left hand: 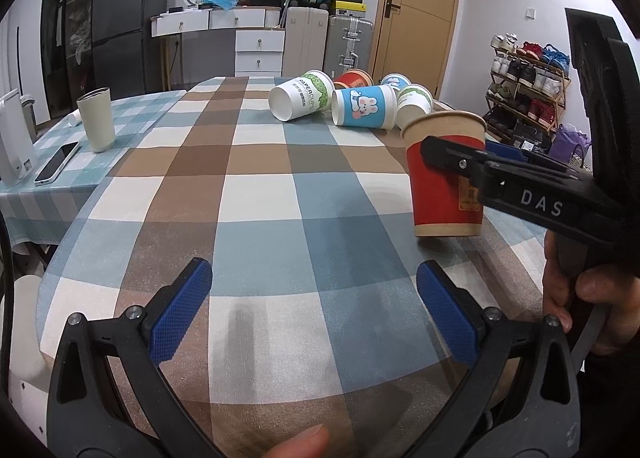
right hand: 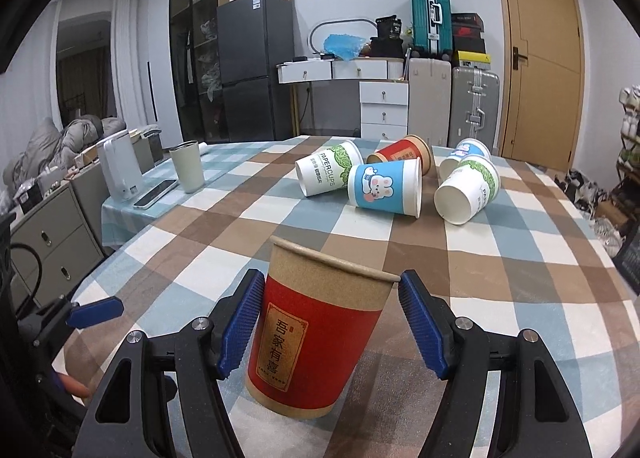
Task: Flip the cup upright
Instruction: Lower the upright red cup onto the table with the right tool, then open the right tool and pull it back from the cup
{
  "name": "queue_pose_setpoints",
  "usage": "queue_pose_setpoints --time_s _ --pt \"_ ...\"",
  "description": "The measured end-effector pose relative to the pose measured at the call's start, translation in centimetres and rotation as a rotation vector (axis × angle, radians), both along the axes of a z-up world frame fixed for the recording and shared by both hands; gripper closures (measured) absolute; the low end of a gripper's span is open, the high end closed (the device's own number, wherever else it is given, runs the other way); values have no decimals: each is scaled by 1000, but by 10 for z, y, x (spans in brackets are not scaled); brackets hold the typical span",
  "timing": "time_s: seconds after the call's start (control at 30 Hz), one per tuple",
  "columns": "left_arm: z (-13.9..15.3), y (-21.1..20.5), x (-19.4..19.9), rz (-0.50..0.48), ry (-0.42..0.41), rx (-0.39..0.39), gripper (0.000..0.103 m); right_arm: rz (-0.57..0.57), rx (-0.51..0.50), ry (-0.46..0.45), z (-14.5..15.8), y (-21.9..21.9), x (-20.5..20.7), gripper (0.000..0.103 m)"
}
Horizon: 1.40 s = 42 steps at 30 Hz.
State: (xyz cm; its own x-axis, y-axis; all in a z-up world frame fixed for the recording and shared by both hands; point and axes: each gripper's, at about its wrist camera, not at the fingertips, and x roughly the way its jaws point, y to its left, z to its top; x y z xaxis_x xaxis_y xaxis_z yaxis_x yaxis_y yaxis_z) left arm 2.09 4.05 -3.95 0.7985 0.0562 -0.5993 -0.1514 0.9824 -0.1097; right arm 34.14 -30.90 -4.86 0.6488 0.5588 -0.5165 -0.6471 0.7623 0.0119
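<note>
Red/kraft paper cup [right hand: 320, 334] stands mouth-up, slightly tilted, base on or just above the checked table [right hand: 280, 258]; contact not confirmable. Long axis approx. vertical, so the flip itself looks done for this cup.

Right gripper [right hand: 330, 318]: cup sits directly between the jaws, near the camera. Left pad appears touching the cup wall; right pad shows a visible gap near the rim. Jaws partly spread, loose or releasing rather than a firm pinch. The left wrist view shows the same cup [left hand: 446, 181] with the right gripper's arm across its side.

Left gripper [left hand: 314, 312]: jaws spread wide, nothing between them, over bare table; cup lies ahead and to its right, well apart. Right hand is clearly the nearer one.

Five other paper cups remain on their sides at the far end, incl. blue rabbit cup [right hand: 386, 187] and white PAPERCUPS cup [right hand: 328, 173].

Judgement: next step is a clean straight pull-back by the right gripper; risk is clipping the light cup.
</note>
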Motion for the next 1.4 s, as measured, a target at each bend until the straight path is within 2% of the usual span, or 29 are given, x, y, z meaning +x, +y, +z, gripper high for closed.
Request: queue_pose_setpoints --time_s 0.23,0.27,0.3,0.7,1.07,1.13,1.2,1.3,1.33,1.4 --pt "0 0 0 -1 -2 0 1 39 -7 -20 2 -12 -18 33" --pt "0 0 0 -1 -2 0 1 52 -5 -13 2 -14 -20 34" --pt "0 0 0 0 -2 0 1 69 -8 -3 1 -16 -23 42" --pt "0 0 -1 -3 -1 1 1 129 -41 -42 -8 -31 -50 42" --pt "-1 -2 -1 -10 -4 0 1 144 -61 -61 -17 -30 -51 41" --pt "0 -2 -1 -9 -4 1 1 152 -55 -50 -17 -32 -50 38" --pt "0 -3 -1 -12 -7 0 1 160 -23 -40 -15 -37 -49 26" --pt "1 -4 -2 -19 -15 -5 1 180 28 -25 -11 -43 -49 16" --pt "1 -5 -2 -24 -16 -9 1 181 36 -31 -10 -45 -50 15" --pt "2 -6 -3 -35 -21 -18 1 178 47 -52 -8 -48 -53 3"
